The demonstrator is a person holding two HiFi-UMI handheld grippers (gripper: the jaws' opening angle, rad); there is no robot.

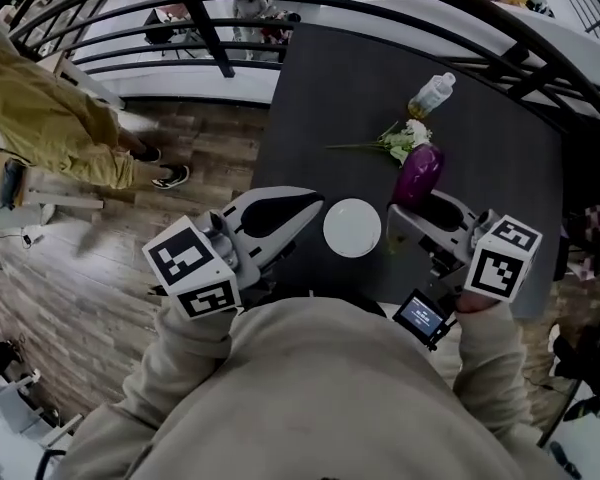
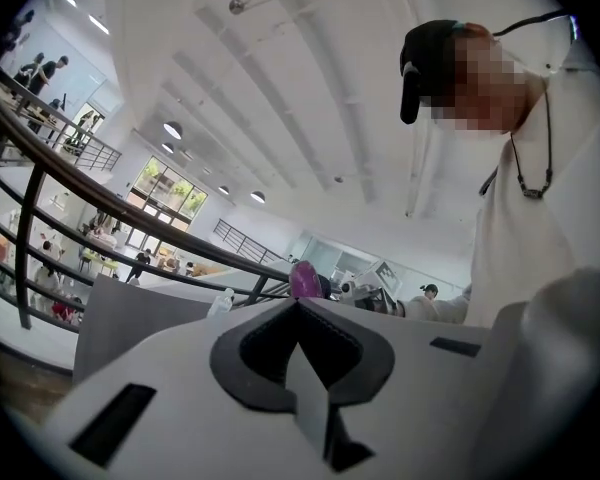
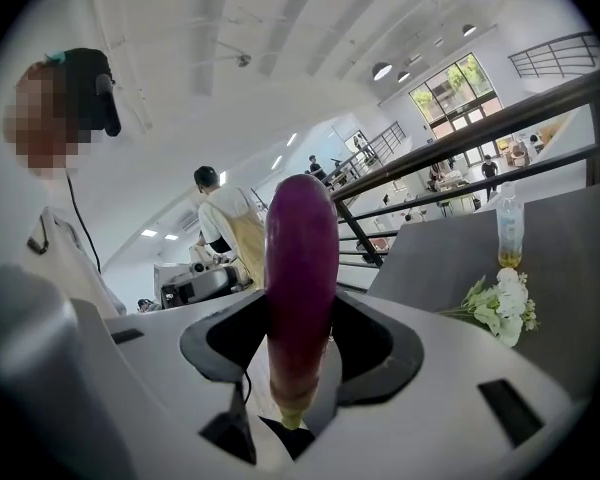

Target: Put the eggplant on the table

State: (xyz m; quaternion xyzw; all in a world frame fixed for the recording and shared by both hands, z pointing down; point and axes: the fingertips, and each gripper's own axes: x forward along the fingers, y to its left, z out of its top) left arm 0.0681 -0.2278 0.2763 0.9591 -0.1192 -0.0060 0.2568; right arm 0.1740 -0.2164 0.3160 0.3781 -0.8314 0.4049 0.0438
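Note:
My right gripper [image 1: 412,211] is shut on a purple eggplant [image 1: 418,171], held above the near part of the dark table [image 1: 360,98]. In the right gripper view the eggplant [image 3: 300,288] stands upright between the jaws, stem end down near the camera. My left gripper [image 1: 305,206] is shut with nothing in it, its tips by the table's left edge next to a white plate [image 1: 352,228]. The left gripper view looks upward past the shut jaws [image 2: 300,308]; the eggplant's tip [image 2: 304,280] shows beyond them.
White flowers with green stems [image 1: 398,143] and a plastic bottle [image 1: 432,95] lie on the table beyond the eggplant. A black railing [image 1: 210,28] curves round the far side. A person in yellow [image 1: 50,118] stands on the wooden floor at left.

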